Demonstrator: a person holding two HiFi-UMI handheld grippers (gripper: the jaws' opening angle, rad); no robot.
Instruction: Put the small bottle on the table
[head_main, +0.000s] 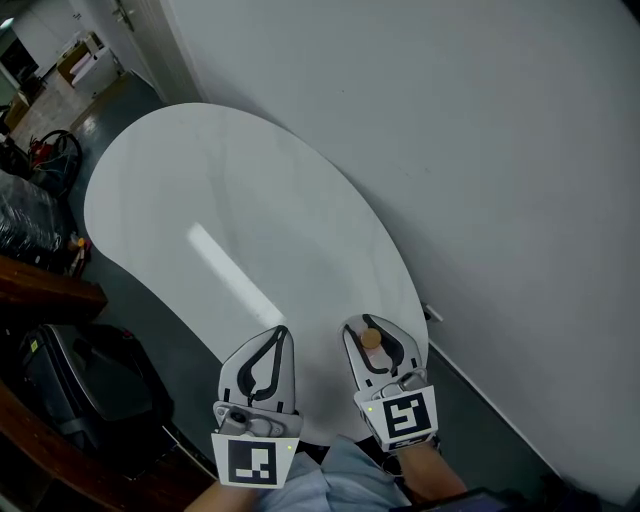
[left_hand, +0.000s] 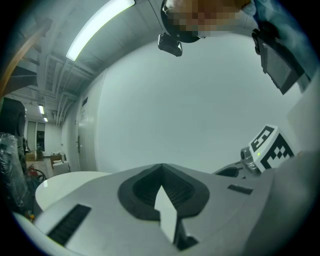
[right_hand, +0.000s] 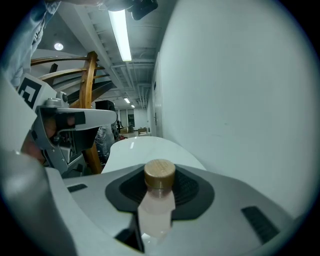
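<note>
My right claw (head_main: 367, 326) is closed on the bottle (right_hand: 157, 207), gripping its body just below the cap (right_hand: 160, 173), over the near right edge of the bench (head_main: 200, 190). My left claw (head_main: 279, 333) is closed on nothing. I judge the bottle light, stiff and smooth-sided, so likely to slip; the body is the place to hold it. It is pale pink and translucent, with a round wooden cap.

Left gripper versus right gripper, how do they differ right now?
The left gripper has its fingers closed together on nothing; the right gripper has its fingers clamped on the small bottle, which is pinkish with a wooden cap. In the head view the left gripper sits slightly nearer the person than the right gripper. Both are white, carry a marker cube and hang over the near edge of the white table.
</note>
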